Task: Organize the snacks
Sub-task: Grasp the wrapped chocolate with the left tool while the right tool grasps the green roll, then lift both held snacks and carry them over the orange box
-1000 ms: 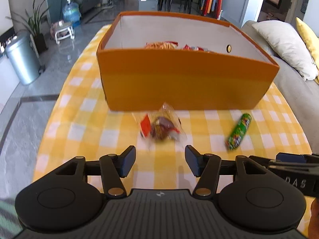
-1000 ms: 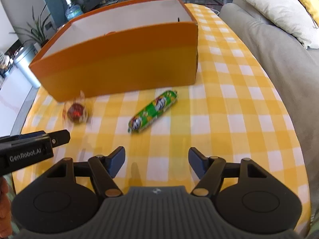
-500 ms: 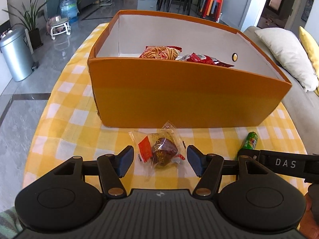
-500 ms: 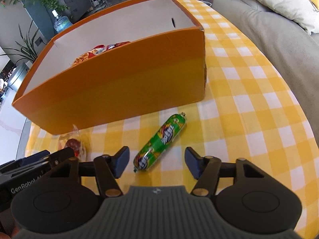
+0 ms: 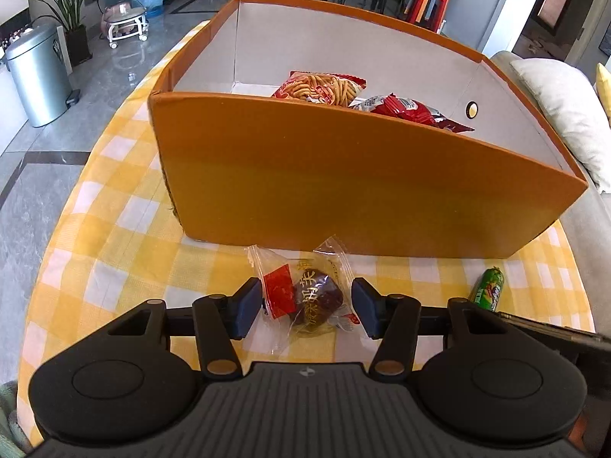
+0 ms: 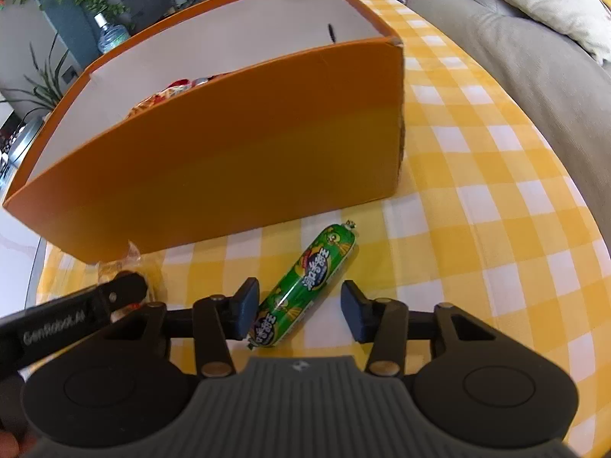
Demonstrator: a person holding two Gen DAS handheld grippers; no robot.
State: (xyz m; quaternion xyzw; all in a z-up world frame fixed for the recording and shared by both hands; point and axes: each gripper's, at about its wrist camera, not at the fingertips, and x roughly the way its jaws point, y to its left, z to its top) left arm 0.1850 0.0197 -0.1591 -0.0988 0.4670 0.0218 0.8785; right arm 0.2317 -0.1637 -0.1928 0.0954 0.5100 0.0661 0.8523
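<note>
Left tongs [image 5: 307,307] open astride wrapped date candy [image 5: 309,297]; right tongs [image 6: 299,309] open astride green sausage stick [image 6: 305,282]. Two packets already inside orange box [image 5: 343,191]; these two left.

Home living room: sofa [image 6: 508,34], cushion [image 5: 561,110], potted plant [image 5: 65,11], pedal bin [image 5: 36,72].

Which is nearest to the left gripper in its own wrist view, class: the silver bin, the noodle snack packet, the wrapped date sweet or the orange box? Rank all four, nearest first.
1. Wrapped date sweet: between the open fingers of the left gripper.
2. Orange box: just behind the sweet.
3. Noodle snack packet: inside the box, towards the back.
4. Silver bin: far left, on the floor.
</note>
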